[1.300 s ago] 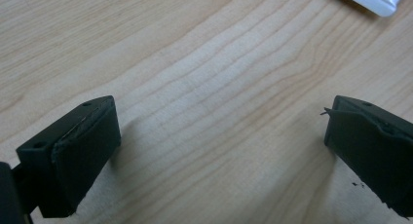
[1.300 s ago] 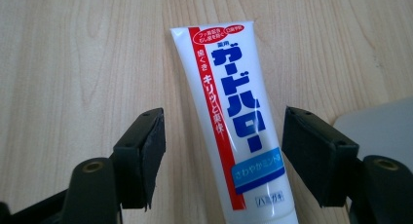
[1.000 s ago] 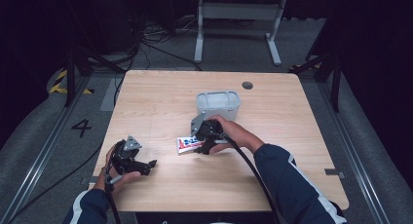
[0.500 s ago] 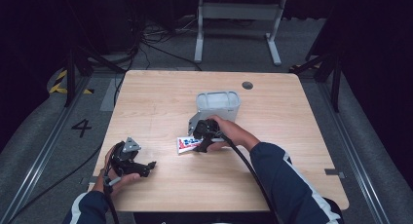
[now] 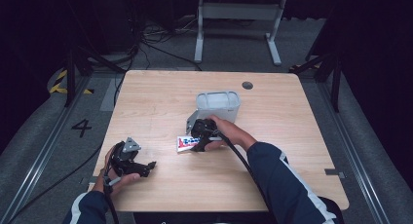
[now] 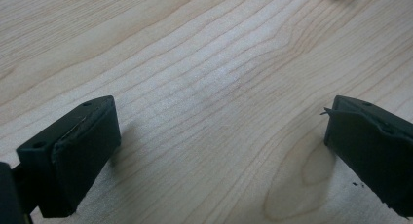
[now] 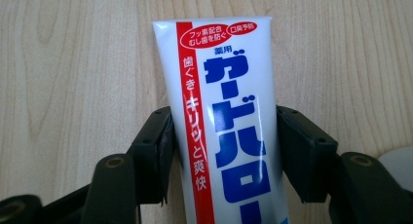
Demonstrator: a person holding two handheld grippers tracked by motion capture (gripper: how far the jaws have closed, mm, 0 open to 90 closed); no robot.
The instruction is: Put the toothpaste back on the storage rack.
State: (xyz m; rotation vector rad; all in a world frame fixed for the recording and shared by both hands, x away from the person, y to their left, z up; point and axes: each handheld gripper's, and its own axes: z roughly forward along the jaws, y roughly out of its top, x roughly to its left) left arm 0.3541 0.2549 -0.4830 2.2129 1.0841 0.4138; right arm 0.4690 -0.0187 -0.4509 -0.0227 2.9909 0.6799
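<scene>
One wooden table (image 5: 160, 102) is ringed by grey floor (image 5: 44, 136); a grey bin (image 5: 218, 106) is seen, contents indiscernible. The toothpaste tube (image 7: 229, 126) is being clenched by the closing right gripper (image 7: 224, 151); the left gripper (image 6: 214, 151) is spread, unloaded.

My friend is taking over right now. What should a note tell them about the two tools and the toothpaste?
Right tool: its jaws have just been closing on the toothpaste tube and now sit against both its sides. The tube lies flat on the table, flat crimped end pointing away from the tool.
Left tool: open, nothing between its jaws, resting near the table's near left corner.
Grey bin: stands just behind the right hand, open top up.
Done: the tube is gripped.
Left: lift it. It probably goes into the bin, though that is a guess. Check that the grip holds before raising it.
</scene>
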